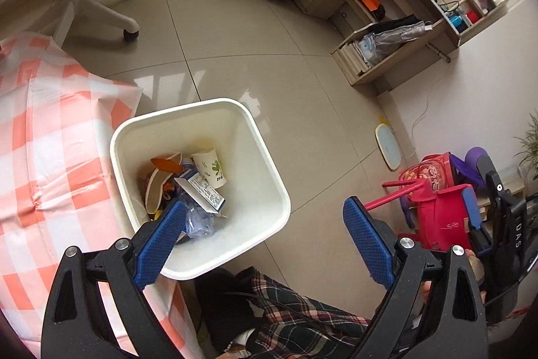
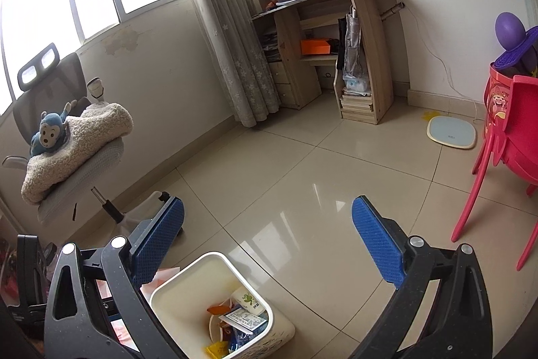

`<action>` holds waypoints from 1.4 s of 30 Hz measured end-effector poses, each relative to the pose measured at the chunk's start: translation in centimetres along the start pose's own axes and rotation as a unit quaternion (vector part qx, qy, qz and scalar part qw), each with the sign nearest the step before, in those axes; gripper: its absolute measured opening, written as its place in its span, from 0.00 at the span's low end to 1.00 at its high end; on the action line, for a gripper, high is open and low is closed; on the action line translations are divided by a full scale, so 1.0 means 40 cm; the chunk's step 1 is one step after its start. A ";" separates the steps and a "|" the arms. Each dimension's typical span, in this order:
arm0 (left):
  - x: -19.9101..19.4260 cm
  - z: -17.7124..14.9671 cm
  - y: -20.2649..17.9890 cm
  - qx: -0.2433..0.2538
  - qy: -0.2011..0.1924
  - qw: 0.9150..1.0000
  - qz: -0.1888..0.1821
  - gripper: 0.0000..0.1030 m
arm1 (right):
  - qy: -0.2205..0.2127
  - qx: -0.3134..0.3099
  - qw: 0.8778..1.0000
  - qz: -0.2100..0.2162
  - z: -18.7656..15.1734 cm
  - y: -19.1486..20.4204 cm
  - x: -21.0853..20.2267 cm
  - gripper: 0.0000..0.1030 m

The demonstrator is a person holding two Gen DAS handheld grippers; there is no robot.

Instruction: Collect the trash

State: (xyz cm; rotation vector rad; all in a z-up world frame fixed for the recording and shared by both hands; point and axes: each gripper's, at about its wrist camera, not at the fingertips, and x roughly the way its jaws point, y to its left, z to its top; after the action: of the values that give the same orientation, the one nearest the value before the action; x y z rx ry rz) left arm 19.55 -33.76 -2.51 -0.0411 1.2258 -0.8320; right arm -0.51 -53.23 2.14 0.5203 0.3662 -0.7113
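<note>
Trash sits in the white bin on the floor beside the checked worktop; left gripper and right gripper both gape wide, empty; judge further pickups from the worktop

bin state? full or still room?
Partly full. The white bin holds a paper cup, a carton and wrappers low down; bare inner walls above.
</note>
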 end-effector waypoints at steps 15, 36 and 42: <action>-0.503 -0.286 -0.029 0.061 -0.404 0.851 0.331 0.94 | -0.052 -0.074 0.992 0.093 -0.101 0.279 -0.201 0.93; -0.557 -0.345 0.336 -0.061 -0.353 0.859 0.366 0.94 | 0.027 -0.223 0.963 0.146 -0.361 0.635 -0.177 0.93; -0.554 -0.349 0.331 -0.059 -0.355 0.850 0.386 0.94 | 0.018 -0.239 0.961 0.142 -0.376 0.656 -0.181 0.93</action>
State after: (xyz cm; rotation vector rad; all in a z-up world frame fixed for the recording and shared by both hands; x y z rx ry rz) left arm 13.00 -5.97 4.24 0.0435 0.4883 0.0038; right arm 10.52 -24.17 1.93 0.1205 0.4698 -0.3174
